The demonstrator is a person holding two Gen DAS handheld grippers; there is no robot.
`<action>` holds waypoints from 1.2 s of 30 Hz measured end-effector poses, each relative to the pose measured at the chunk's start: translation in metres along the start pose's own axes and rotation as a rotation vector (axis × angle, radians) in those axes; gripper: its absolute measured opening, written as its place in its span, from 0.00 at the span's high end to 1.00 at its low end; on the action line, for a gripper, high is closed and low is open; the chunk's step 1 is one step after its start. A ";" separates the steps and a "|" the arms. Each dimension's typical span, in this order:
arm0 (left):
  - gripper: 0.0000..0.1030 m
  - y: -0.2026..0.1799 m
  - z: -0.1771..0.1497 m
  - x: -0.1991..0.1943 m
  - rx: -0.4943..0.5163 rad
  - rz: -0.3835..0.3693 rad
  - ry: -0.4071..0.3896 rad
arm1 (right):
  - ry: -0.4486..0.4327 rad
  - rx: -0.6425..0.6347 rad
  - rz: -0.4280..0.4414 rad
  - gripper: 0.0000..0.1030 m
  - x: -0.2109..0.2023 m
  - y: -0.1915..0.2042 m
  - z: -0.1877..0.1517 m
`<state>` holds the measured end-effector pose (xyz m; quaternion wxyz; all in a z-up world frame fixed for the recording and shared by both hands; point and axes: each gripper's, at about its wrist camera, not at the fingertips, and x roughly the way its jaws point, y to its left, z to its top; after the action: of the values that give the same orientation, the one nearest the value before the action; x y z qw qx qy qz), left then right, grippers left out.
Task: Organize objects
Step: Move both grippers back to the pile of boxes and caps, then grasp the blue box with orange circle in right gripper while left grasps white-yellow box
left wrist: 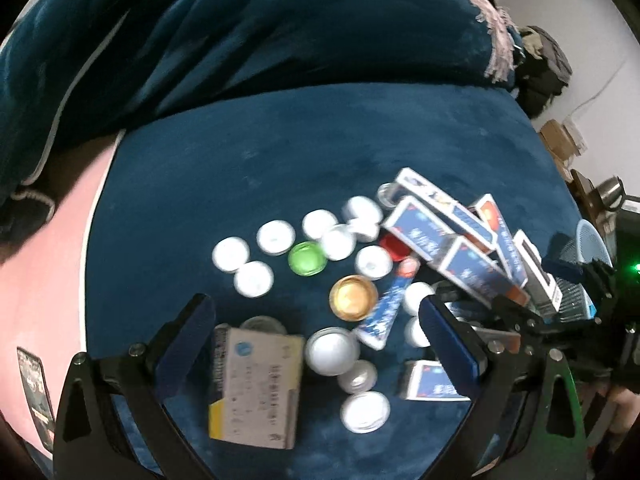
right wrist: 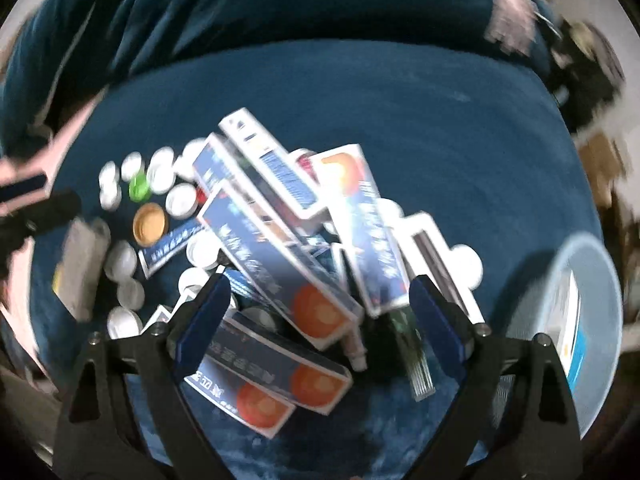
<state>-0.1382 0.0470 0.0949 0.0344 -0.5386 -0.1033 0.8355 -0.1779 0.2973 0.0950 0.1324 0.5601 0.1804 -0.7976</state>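
Observation:
On a dark blue velvet seat (left wrist: 280, 152) lies a jumble. Several white round jars (left wrist: 276, 236), a green-lidded jar (left wrist: 307, 258), a gold-lidded jar (left wrist: 353, 298) and a blue tube (left wrist: 384, 312) lie left of a heap of blue cartons (left wrist: 432, 232). My left gripper (left wrist: 320, 340) is open above a beige carton (left wrist: 256, 384) and a white jar (left wrist: 331, 350), holding nothing. My right gripper (right wrist: 322, 312) is open over the blue cartons with orange discs (right wrist: 280, 256); one carton (right wrist: 280, 368) lies between its fingers, not pinched. This view is blurred.
A pale blue mesh basket (right wrist: 600, 280) stands at the seat's right edge, with a white-and-blue box inside; it also shows as the basket (left wrist: 592, 248) behind the other gripper. A blue cushion (left wrist: 280, 32) backs the seat. A pink cover (left wrist: 44, 260) lies left.

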 end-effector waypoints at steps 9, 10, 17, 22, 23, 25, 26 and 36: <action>0.01 0.051 -0.018 0.013 -0.062 0.007 0.039 | 0.124 -0.059 -0.052 0.18 0.036 0.003 0.007; 0.01 0.054 -0.020 0.013 -0.066 0.004 0.040 | 0.131 -0.054 -0.038 0.21 0.037 0.001 0.006; 0.01 0.058 -0.029 0.018 -0.074 -0.022 0.058 | 0.079 -0.059 0.008 0.59 0.020 -0.003 0.001; 0.01 0.055 -0.037 0.021 -0.074 -0.025 0.071 | 0.001 0.009 0.079 0.60 -0.001 -0.010 -0.004; 0.01 0.053 -0.039 0.022 -0.069 -0.024 0.074 | -0.017 0.028 0.100 0.60 -0.005 -0.012 -0.004; 0.01 0.051 -0.043 0.024 -0.062 -0.014 0.080 | -0.048 0.055 0.129 0.60 -0.013 -0.012 -0.002; 0.01 0.049 -0.047 0.027 -0.059 -0.009 0.087 | -0.061 0.061 0.138 0.60 -0.014 -0.009 -0.002; 0.33 0.038 -0.065 0.048 -0.008 0.066 0.157 | -0.114 0.059 0.169 0.60 -0.025 -0.005 0.000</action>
<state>-0.0973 0.0265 0.0186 0.0126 -0.6057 -0.0858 0.7909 -0.1712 0.3025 0.1194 0.1925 0.5306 0.1013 -0.8192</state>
